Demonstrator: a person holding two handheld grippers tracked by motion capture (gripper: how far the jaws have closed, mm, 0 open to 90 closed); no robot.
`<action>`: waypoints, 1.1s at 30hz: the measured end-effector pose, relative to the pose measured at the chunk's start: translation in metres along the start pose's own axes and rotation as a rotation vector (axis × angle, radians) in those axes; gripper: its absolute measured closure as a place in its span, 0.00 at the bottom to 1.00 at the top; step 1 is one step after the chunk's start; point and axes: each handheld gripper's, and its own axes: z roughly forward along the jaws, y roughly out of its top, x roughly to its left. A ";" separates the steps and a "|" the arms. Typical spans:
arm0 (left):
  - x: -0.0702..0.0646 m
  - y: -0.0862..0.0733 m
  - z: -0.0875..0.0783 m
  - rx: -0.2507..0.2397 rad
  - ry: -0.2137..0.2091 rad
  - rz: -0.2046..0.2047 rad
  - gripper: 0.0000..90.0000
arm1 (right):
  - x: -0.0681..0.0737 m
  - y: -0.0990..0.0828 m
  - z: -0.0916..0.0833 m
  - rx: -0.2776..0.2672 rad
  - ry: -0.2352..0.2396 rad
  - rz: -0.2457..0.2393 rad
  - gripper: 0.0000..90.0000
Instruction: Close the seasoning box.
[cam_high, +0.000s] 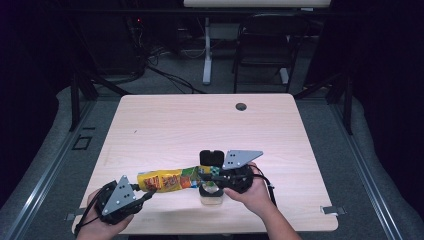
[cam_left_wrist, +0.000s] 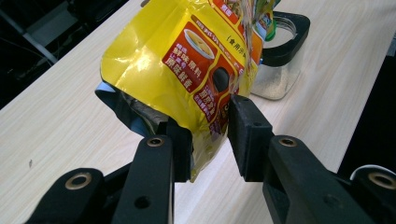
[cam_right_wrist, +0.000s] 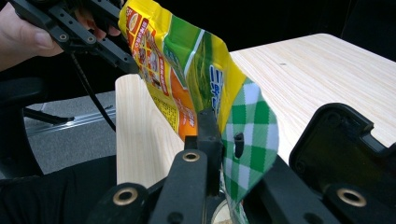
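Observation:
A yellow seasoning pouch (cam_high: 162, 181) with a green checked top hangs level above the table's front. My left gripper (cam_high: 145, 192) is shut on its bottom end, and its pads (cam_left_wrist: 180, 149) press the yellow foil (cam_left_wrist: 187, 60). My right gripper (cam_high: 204, 177) is shut on the checked top (cam_right_wrist: 245, 135), tipped over a clear jar (cam_high: 211, 196). The jar's black flip lid (cam_high: 211, 157) stands open behind it. In the left gripper view the jar (cam_left_wrist: 280, 74) holds pale powder. The left gripper (cam_right_wrist: 79, 32) also appears far off in the right gripper view.
The light wooden table (cam_high: 200, 125) has a cable hole (cam_high: 241, 106) near its far edge. Behind it stand a black chair (cam_high: 265, 45) and a white desk leg (cam_high: 206, 50). The front edge lies just under both hands.

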 end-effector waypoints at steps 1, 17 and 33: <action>0.000 0.001 0.000 0.002 -0.001 0.001 0.79 | 0.000 0.000 0.000 0.002 -0.001 0.001 0.98; 0.003 0.015 -0.001 0.008 -0.003 0.038 0.79 | -0.003 -0.002 -0.004 -0.003 0.001 0.011 0.97; 0.003 0.020 -0.002 0.014 -0.002 0.050 0.79 | -0.003 -0.002 -0.005 -0.001 -0.005 0.015 0.97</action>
